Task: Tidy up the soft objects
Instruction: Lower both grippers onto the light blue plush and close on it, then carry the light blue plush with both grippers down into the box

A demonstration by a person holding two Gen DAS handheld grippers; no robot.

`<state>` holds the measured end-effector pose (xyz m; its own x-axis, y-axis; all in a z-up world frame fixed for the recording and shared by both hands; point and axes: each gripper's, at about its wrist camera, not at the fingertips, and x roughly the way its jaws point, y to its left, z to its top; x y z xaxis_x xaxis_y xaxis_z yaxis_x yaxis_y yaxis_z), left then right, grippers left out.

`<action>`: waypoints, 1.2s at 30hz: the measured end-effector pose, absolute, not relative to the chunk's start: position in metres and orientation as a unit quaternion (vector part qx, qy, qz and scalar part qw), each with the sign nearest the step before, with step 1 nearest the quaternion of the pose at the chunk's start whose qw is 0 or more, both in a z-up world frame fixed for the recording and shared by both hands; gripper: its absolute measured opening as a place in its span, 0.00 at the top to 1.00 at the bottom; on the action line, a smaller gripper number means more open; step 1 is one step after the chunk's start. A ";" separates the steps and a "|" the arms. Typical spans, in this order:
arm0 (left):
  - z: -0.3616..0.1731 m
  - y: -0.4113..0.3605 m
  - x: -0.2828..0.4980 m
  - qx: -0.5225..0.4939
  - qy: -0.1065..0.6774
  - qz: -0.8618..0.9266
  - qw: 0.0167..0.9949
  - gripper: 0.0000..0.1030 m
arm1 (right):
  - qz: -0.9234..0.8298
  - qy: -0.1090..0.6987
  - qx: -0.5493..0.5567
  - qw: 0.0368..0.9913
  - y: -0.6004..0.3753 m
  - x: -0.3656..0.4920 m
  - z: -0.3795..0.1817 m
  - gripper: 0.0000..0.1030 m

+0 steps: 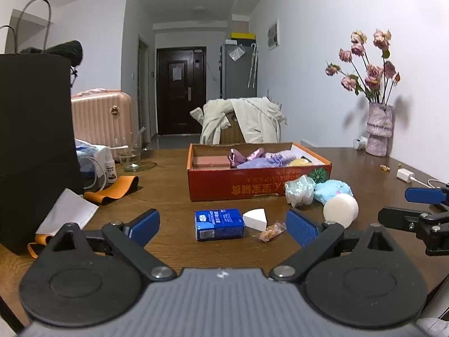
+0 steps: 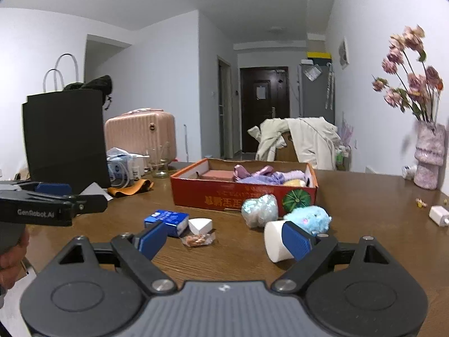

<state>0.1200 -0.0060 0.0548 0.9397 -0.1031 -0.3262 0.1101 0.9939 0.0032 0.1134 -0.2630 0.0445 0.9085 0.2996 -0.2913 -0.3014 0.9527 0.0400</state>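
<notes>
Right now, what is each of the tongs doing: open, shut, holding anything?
Left tongs: open, holding nothing.
Right tongs: open, holding nothing.

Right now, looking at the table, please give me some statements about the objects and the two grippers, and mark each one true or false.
1. Both the left gripper and the right gripper are open and hold nothing. True.
2. The blue plush toy lies inside the red cardboard box. False: it lies on the table in front of the box.
3. The blue packet lies beside a white wedge sponge. True.
4. The red cardboard box is empty. False: it holds purple fabric items and a pink block.
</notes>
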 end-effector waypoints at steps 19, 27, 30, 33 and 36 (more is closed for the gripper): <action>0.032 -0.101 0.268 -0.061 0.254 -0.151 0.953 0.21 | 0.112 0.227 0.091 0.963 -0.366 0.291 0.031 0.31; 0.003 -0.138 0.350 -0.143 0.370 -0.229 0.889 0.55 | 0.127 0.290 0.117 0.941 -0.382 0.374 0.003 0.48; -0.004 -0.142 0.372 -0.172 0.395 -0.241 0.870 0.55 | 0.135 0.310 0.129 0.932 -0.382 0.387 -0.007 0.65; -0.013 -0.146 0.384 -0.201 0.412 -0.251 0.852 0.56 | 0.155 0.317 0.147 0.924 -0.380 0.386 -0.012 0.70; -0.025 -0.145 0.391 -0.232 0.429 -0.252 0.836 0.62 | 0.154 0.318 0.152 0.923 -0.378 0.384 -0.014 0.71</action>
